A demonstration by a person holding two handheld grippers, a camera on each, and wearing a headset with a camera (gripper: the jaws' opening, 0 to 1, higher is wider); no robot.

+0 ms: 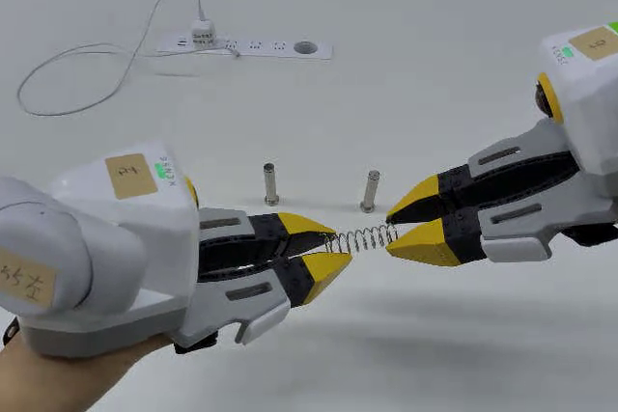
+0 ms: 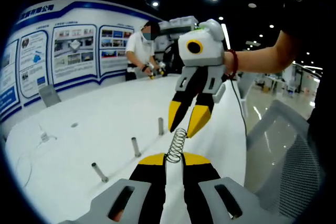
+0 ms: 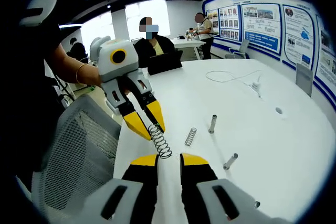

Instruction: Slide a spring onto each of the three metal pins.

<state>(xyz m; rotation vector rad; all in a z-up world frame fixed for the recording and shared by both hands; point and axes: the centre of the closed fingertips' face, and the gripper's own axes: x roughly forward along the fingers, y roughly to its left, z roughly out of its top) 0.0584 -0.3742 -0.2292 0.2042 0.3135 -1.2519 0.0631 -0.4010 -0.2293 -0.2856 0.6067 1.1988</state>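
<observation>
left gripper (image 1: 340, 244): clamped on one end of the spring (image 1: 365, 236)
right gripper (image 1: 388, 233): jaws partly apart, spring's other end between the tips
spring: lifted off the table (image 1: 406, 113)

White table (image 1: 454, 7), matte top. Far side: white power strip (image 1: 246, 45) lying flat, a white charger (image 1: 202, 34) plugged into its left end, and a thin white cable (image 1: 87, 69) looping loosely across the surface to the left. Mid-table: three metal pins (image 2: 135, 147) standing in a row, each apart from the next; head view shows two of them upright. One loose spring (image 3: 190, 136) lies on its side on the top, near a pin, not touching it.
</observation>
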